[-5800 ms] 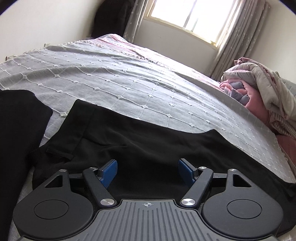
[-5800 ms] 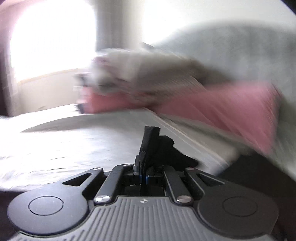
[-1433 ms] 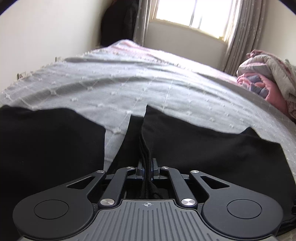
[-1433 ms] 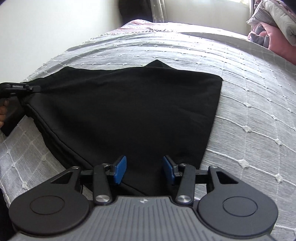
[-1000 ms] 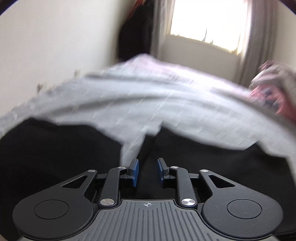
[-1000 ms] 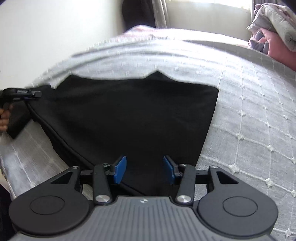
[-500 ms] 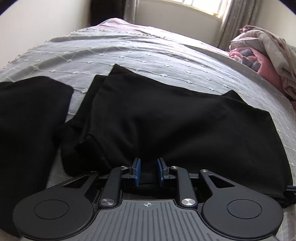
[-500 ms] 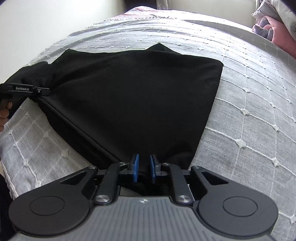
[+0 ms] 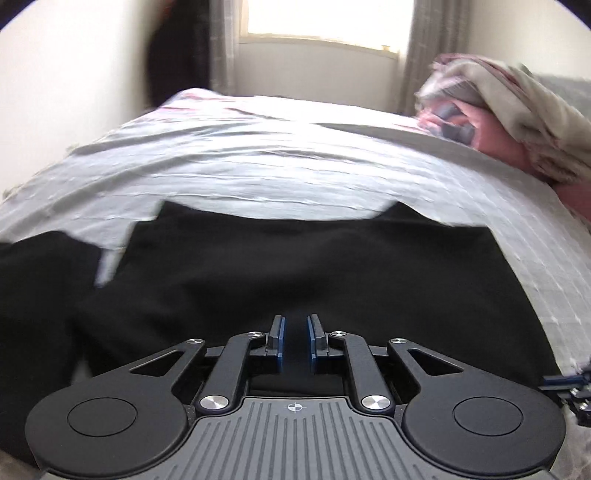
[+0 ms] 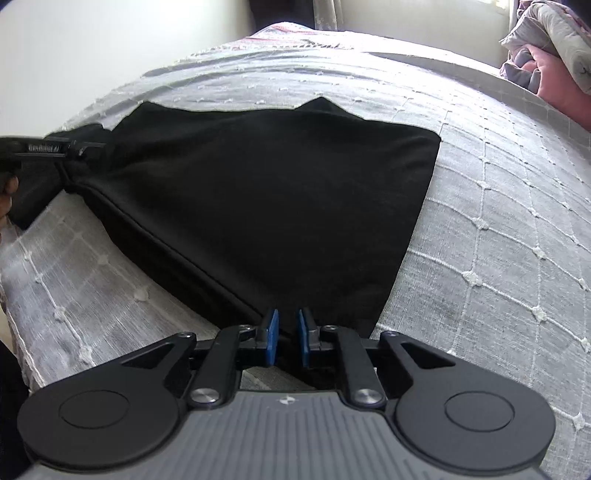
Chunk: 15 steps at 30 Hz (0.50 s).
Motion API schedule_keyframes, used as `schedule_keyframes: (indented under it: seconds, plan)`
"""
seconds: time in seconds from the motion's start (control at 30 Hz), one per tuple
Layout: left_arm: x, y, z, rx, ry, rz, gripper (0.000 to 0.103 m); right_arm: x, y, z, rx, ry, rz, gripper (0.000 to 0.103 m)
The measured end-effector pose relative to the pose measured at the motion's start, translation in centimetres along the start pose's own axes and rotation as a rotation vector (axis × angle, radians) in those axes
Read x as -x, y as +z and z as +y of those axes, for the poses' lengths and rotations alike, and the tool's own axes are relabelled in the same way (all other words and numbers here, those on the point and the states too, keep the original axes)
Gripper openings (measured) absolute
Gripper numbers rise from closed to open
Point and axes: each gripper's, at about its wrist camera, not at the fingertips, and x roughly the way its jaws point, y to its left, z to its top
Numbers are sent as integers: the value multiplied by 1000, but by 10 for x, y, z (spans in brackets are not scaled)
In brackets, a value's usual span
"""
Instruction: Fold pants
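Black pants [image 10: 277,192] lie folded flat on the grey bed cover [image 10: 498,221]. My right gripper [image 10: 288,321] is at their near right corner, and its blue pads have that corner pinched between them. My left gripper [image 9: 295,325] sits low over the near edge of the pants [image 9: 295,266]. Its jaws are closing, with black cloth filling the narrow gap. In the right wrist view the left gripper [image 10: 79,150] pinches the far left corner, and the hem runs taut from it to the right gripper. At the right edge of the left wrist view, the right gripper [image 9: 569,384] just shows.
Another black garment [image 9: 37,280] lies to the left of the pants. A heap of pink and beige bedding [image 9: 517,110] sits at the bed's right side. Behind the bed are a window [image 9: 325,18] with curtains, and a wall at the left. A hand [image 10: 5,195] shows at the left edge.
My left gripper let go of the fold, moved along the pants and closed on their left end, which shifted with it. My right jaws narrowed from wide onto the near corner.
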Motion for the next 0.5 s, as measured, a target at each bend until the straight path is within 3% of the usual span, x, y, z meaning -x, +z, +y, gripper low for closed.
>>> schedule_keyframes:
  seconds: [0.1,0.27,0.5]
  plan:
    - [-17,-9,-28,-70,-8,41,16,-1,-2,3,18,-12,-4,55]
    - [-32,-25,-51,-162,56,55,16,2,-5,5,40,-20,-18,56]
    - [-31,-23,-56,-159,68,59,16,1,1,3,32,-10,-6,55]
